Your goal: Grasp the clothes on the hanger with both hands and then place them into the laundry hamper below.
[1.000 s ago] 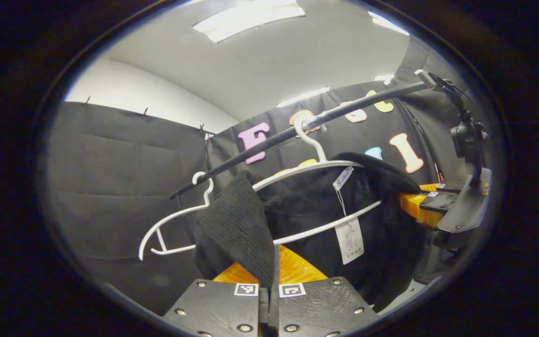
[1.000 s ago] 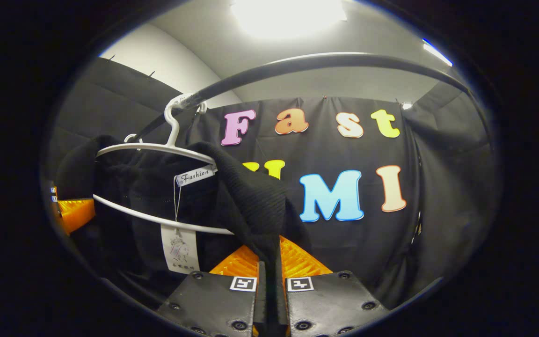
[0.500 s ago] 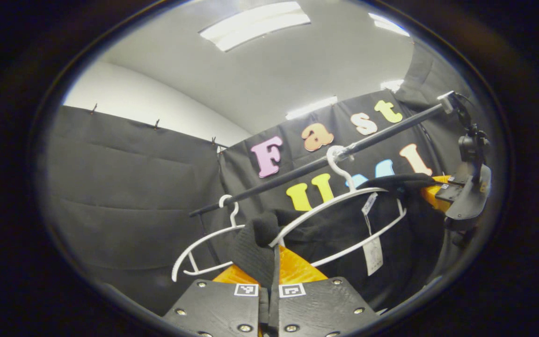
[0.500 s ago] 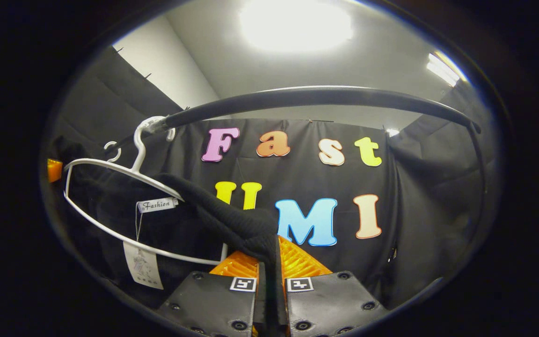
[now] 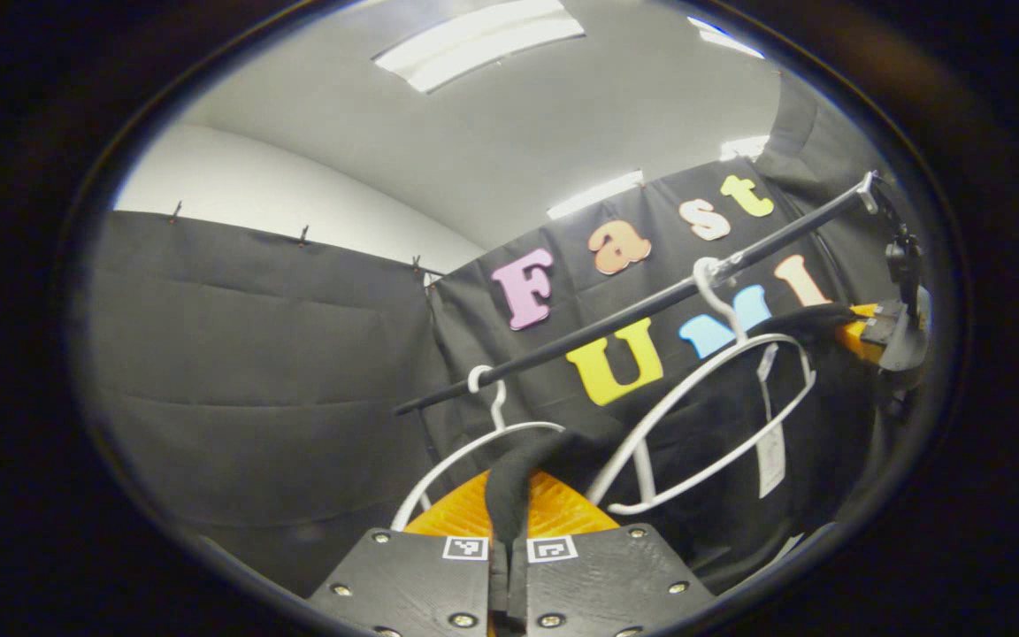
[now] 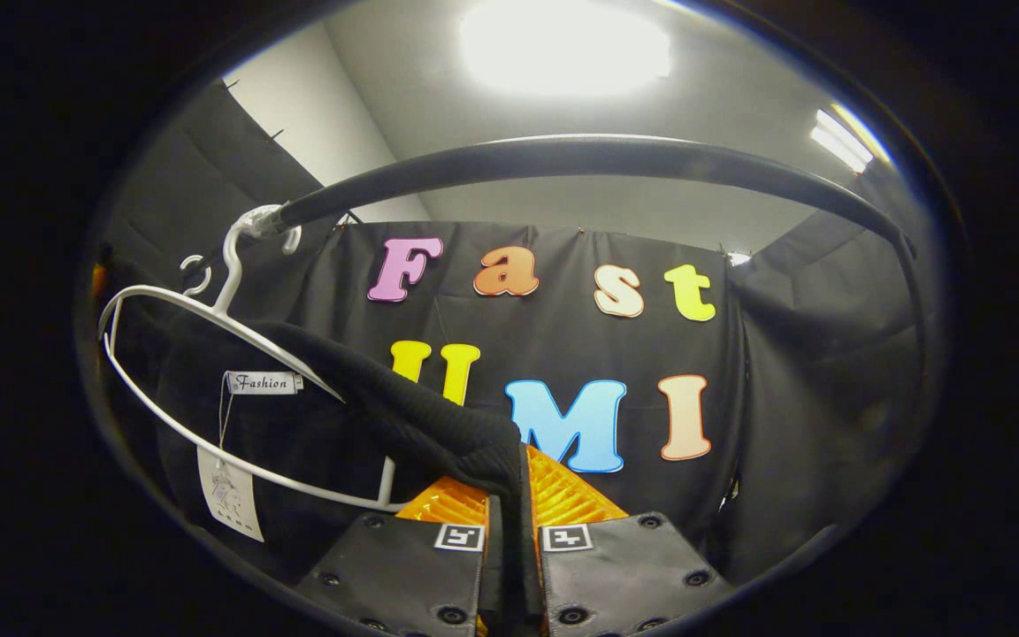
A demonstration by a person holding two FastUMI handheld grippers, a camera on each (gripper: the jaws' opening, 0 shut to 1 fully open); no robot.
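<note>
The left hand-held gripper (image 5: 508, 531) is clenched on a fold of the black garment (image 5: 704, 433), the cloth pinched between both fingers right at its tips. Just ahead and to its right the garment is stretched across a white hanger (image 5: 695, 416), whose hook sits on the black rail (image 5: 624, 314) running up and to the right above the gripper. A white tag (image 5: 771, 442) dangles from the garment's neck inside the hanger's loop. A second, bare hanger (image 5: 474, 442) hangs from the same rail just left of the gripper's tips, close beside the pinched cloth. Far to the right, at the garment's other end, the other hand-held gripper (image 5: 890, 323) is seen.

In the right gripper view, the right hand-held gripper (image 6: 512, 522) is likewise clenched on a thick rolled edge of the garment (image 6: 403, 416), which runs up and left from its tips onto the hanger (image 6: 209, 389). The hanger's hook is over the rail (image 6: 580, 159), which arches across above the gripper. The tag (image 6: 228, 491) and a small neck label (image 6: 264, 382) hang to the left. The garment is partly pulled off but the hanger's wire loop passes in front of it, between cloth and gripper.
</note>
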